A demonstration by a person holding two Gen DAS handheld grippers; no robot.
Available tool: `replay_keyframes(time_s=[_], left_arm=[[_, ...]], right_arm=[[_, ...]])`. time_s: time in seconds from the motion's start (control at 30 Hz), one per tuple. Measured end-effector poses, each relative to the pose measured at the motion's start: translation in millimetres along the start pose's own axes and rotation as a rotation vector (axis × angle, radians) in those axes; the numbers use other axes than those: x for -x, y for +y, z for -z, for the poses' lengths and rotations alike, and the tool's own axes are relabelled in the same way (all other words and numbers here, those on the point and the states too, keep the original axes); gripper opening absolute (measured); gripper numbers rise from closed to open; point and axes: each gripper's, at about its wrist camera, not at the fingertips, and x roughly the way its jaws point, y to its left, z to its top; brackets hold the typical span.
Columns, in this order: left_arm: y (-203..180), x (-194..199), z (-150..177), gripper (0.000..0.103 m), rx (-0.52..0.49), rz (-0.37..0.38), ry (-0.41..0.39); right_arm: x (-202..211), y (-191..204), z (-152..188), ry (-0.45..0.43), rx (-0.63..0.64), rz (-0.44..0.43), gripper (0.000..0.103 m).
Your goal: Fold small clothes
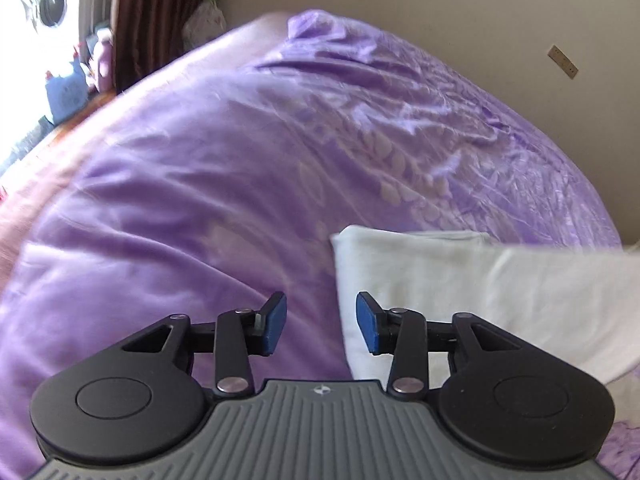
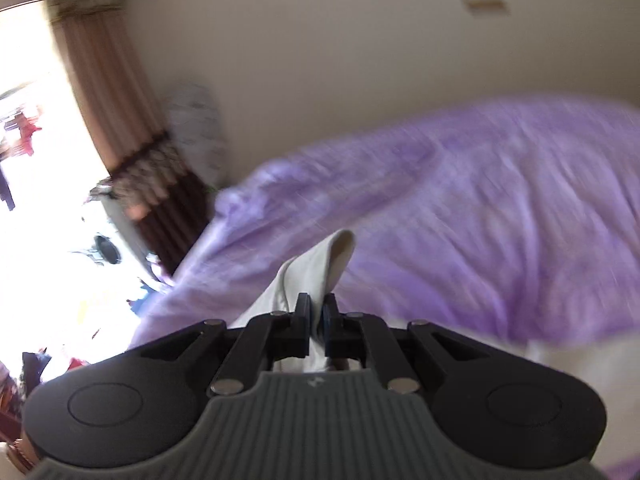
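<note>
A white garment point(image 1: 440, 280) lies on the purple bedspread point(image 1: 200, 180) at the lower right of the left wrist view, its left edge folded and a blurred flap raised at the right. My left gripper point(image 1: 321, 322) hovers open over that left edge, nothing between its blue pads. In the right wrist view my right gripper point(image 2: 317, 320) is shut on a pinched edge of the white garment point(image 2: 320, 264), which sticks up past the fingertips above the bedspread point(image 2: 480, 208). That view is motion-blurred.
A beige wall point(image 1: 480, 8) runs behind the bed. A brown curtain point(image 1: 156, 12) and a bright window with clutter stand at the left. The bed's edge falls away at the left, with a wooden floor point(image 1: 72, 128) below.
</note>
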Motion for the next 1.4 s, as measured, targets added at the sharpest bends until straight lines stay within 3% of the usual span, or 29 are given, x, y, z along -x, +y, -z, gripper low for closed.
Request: replay_keyframes(time_s=[0.17,0.3,0.4,0.43,0.47,0.53,0.6,0.67,0.73,0.83,0.9,0.97,1.03,1.1,1.13,1.27,1.4], left_arm=[[0,-45,4,0.053,0.09,0.067,0.026],[5,-76,1,0.056,0.214,0.15,0.051],[1,-97,1,0.056,0.222,0.128,0.086],[0,-103,1,0.045,0.218,0.124,0.097],[-1,-105,3,0.024,0.214,0.125,0.092],[-6,-100,2,0.005,0.167,0.157,0.048],[-12,-82,-2,0.003,0.091,0.19,-0.025],[-16,-63,-10,0.003,0.012,0.252,-0.072],[-19,-56,-19,0.003,-0.073,0.211,-0.082],[-18,-74,-20,0.003,-0.132,0.125,-0.037],[-19,-88,-15,0.004,-0.15,0.086,-0.015],[-18,-95,-13,0.01,-0.132,0.053,-0.007],[-14,-93,-12,0.016,-0.098,0.006,-0.019],[-8,-84,-12,0.028,-0.076,0.011,0.011],[-5,-78,-13,0.036,-0.07,0.018,0.032],[-2,-58,-5,0.056,-0.073,0.087,0.147],[0,-55,22,0.059,-0.032,0.131,0.259]], right_arm=[[-61,-87,67,0.187,-0.148,0.1,0.001],[-82,-116,95,0.217,-0.195,0.114,0.001],[-86,-121,98,0.218,-0.189,0.116,0.001],[-86,-122,98,0.22,-0.187,0.117,0.001],[-85,-124,99,0.221,-0.189,0.114,0.001],[-83,-127,100,0.225,-0.193,0.112,0.001],[-78,-129,99,0.23,-0.211,0.094,0.001],[-68,-136,96,0.218,-0.302,-0.008,0.001],[-62,-145,95,0.203,-0.384,-0.075,0.001],[-77,-150,99,0.229,-0.326,0.045,0.001],[-95,-158,109,0.262,-0.348,0.067,0.001],[-106,-163,117,0.274,-0.351,0.09,0.002],[-109,-162,120,0.271,-0.331,0.105,0.012],[-104,-160,119,0.257,-0.315,0.119,0.033],[-100,-160,118,0.254,-0.312,0.119,0.035],[-82,-160,121,0.265,-0.32,0.11,0.036],[-75,-160,138,0.287,-0.362,0.067,0.035]])
